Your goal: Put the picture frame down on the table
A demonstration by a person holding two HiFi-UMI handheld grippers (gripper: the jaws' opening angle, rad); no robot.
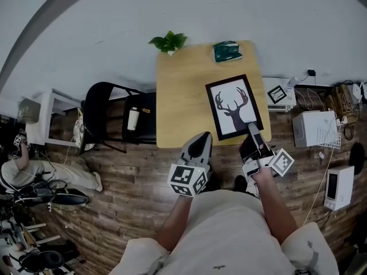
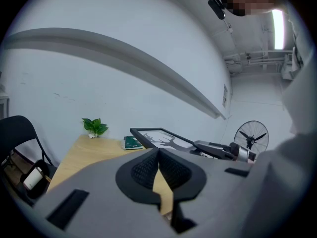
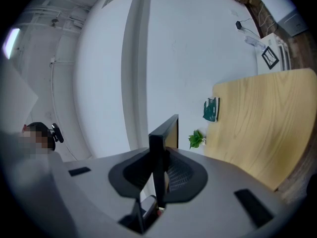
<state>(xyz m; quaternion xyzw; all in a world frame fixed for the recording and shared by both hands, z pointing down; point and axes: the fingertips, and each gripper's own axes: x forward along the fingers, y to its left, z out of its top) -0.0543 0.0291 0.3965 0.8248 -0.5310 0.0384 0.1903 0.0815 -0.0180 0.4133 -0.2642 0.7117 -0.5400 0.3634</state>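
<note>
Currently counted: one table [image 1: 180, 96], one frame [image 1: 234, 107] with a deer print, one plant [image 1: 169, 42], one green item [image 1: 227, 51], one black chair [image 1: 109, 116] with one bottle [image 1: 133, 119] on its seat, two grippers. Plant sits at the table's far edge, green item to its right at the far right corner. Chair stands just left of the table. Right gripper [image 1: 253, 129]: jaws nearly together, clamped on the frame's near edge; the thin black edge runs straight up between the pads in the right gripper view. Frame lies over the right half of the table; in the left gripper view its far end looks raised off the top. Left gripper [image 1: 199, 144]: jaws together at the tips, nothing between them, at the table's near edge, left of the frame and apart from it.
</note>
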